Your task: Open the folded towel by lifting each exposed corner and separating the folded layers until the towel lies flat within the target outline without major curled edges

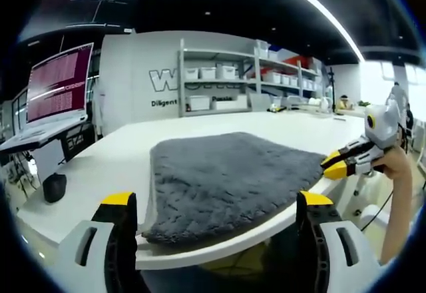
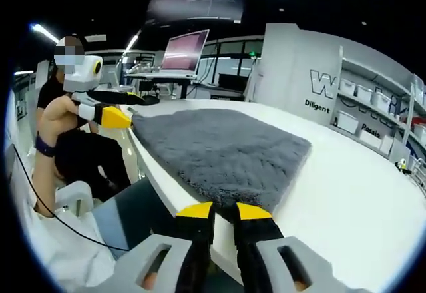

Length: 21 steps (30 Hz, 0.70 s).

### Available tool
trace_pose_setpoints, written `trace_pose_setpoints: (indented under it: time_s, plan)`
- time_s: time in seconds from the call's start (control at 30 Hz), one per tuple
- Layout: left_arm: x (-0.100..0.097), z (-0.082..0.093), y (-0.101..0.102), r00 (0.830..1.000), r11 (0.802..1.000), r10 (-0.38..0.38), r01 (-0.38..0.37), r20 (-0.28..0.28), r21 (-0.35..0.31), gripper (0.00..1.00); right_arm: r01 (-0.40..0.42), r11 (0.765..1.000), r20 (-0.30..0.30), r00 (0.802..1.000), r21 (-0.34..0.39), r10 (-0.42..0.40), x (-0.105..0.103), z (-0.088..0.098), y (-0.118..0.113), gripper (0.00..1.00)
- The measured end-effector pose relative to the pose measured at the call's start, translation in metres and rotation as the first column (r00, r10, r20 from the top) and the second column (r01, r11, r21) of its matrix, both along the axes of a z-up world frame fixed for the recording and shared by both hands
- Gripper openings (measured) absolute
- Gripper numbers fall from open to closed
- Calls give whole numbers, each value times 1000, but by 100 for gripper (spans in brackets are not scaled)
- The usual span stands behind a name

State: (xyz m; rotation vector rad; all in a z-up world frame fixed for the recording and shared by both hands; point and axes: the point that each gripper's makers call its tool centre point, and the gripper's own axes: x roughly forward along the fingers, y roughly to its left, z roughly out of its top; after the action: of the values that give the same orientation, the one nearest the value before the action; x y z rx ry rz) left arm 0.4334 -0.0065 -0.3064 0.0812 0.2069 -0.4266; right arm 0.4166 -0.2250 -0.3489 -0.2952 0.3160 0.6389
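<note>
We show a grey plush towel [image 1: 229,176] lying folded on a white table [image 1: 100,166], near the table's front edge, with one corner overhanging the rim slightly; no target outline can be made out on the surface. We judge the chief risk to be a grip that catches both folded layers at once, so that lifting drags the whole towel toward or over the table edge instead of separating the layers; the thick pile, which hides the seam between layers, would cause this. A second risk is that a corner released too early curls back on itself. In the left gripper view, the left gripper [image 1: 216,203] stands wide open, its yellow-tipped jaws on either side of the towel's near corner, holding nothing. In the right gripper view, the right gripper [image 2: 223,212] has its jaws nearly together just short of the near towel corner [image 2: 256,196], with only a narrow gap between the tips; we cannot tell whether any pile is caught there.
</note>
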Motion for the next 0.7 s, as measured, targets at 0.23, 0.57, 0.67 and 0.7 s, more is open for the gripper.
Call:
trace_pose_setpoints:
  time_s: [0.23,0.57,0.67,0.7]
  plan:
    - [0,-1,-1,1000,1000,-2,2,-3,1,97,-5,1000,5,1000,-8,5,0,-1,-4,0]
    - [-1,-1,-1,1000,1000,-2,2,-4,1,97,15,999,24,1000,-51,-14,3,-1,-10,0]
    - [-1,-1,1,1000,1000,1,-1,-3,-1,97,63,996,32,998,-62,-61,6,-1,-20,0]
    - [-1,-2,1,1000,1000,2,-2,-3,-2,97,79,995,34,996,-62,-77,8,-1,-24,0]
